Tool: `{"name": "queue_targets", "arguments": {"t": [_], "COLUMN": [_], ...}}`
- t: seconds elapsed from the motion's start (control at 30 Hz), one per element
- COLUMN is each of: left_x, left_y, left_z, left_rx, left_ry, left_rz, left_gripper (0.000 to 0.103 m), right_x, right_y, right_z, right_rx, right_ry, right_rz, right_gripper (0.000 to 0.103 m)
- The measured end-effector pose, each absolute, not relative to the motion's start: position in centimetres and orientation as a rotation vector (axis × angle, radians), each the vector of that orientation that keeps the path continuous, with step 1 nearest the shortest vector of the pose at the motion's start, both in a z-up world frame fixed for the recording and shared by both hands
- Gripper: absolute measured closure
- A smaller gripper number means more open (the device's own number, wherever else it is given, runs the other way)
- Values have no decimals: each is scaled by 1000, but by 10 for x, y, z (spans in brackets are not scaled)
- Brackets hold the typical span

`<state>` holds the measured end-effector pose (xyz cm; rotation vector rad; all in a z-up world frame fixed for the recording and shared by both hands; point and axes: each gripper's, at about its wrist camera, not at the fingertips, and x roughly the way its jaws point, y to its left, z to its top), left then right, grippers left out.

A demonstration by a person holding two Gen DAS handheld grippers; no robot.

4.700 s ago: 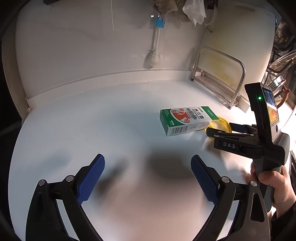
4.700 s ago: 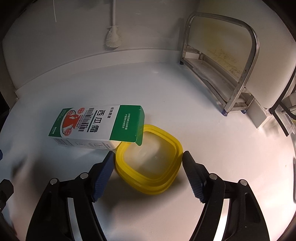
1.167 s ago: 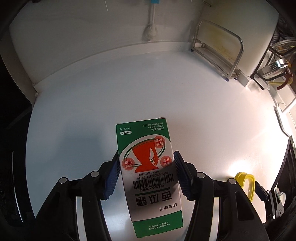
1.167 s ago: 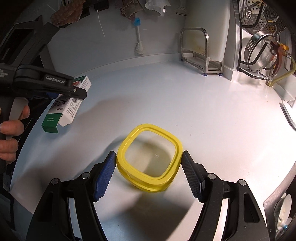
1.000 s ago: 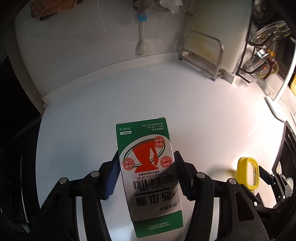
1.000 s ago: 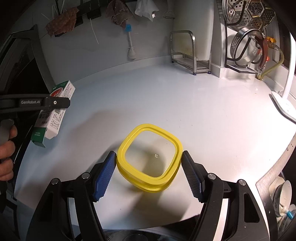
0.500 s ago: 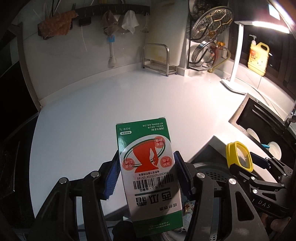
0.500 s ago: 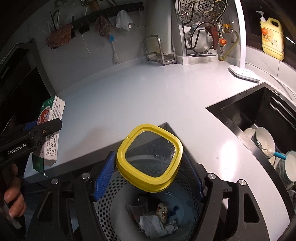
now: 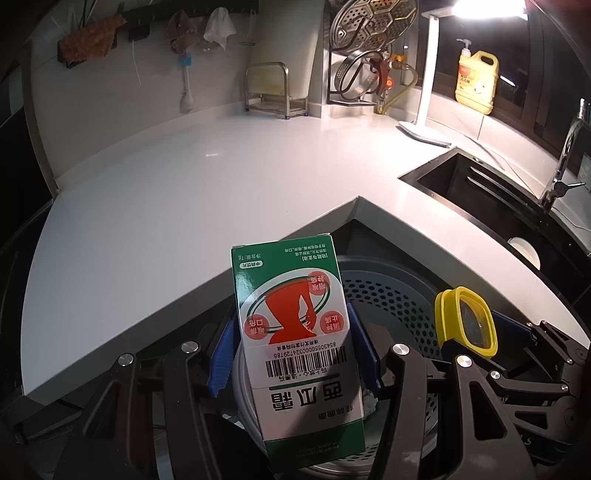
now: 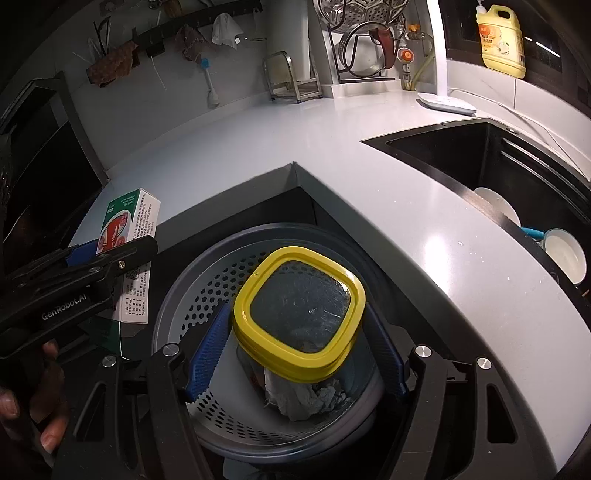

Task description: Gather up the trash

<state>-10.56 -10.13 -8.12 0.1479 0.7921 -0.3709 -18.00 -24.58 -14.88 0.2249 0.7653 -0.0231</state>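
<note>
Left gripper (image 9: 293, 349) fingers pinch the light, crushable carton (image 9: 295, 343) mid-frame; right gripper (image 10: 295, 343) clamps the stiff, probably slippery yellow lid (image 10: 299, 314) edgewise, lower centre.

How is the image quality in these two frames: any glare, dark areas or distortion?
Left wrist: the lamp blows out at top right, the counter edge bows, corners are black; the box is sharp. Right wrist: a glare spot on the counter, the left side is dark; the lid and bin are clear.

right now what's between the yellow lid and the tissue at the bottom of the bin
Nothing: in the right wrist view the yellow lid, clamped in the right gripper, hangs over the perforated bin, with only open air down to the crumpled tissue.
</note>
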Motion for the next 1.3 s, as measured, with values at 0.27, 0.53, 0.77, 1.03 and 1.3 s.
{"name": "queue_targets", "arguments": {"t": [0.27,0.53,0.77,1.03,1.3], "left_x": [-106,-110,-116,-124,-130], "left_y": [-97,-99,-96,-90,-82], "left_z": [-94,-86,-82,-85,-85], "left_rx": [137,142,129,126,117], "left_ry": [833,815,817,837,849], "left_rz": [-327,-308,-312,-308,-294], "left_gripper": [48,37,30,29,26], "right_x": [-179,-180,-187,-193,-200], "right_y": [-236,-245,-247,-233,-220], "right_z": [-158,-153,-148,-156,-153], "right_rx": [222,280,280,235,204], "right_ry": [766,751,737,770,766], "right_rz": [21,33,-17,-76,-122], "right_gripper": [33,22,22,22,22]}}
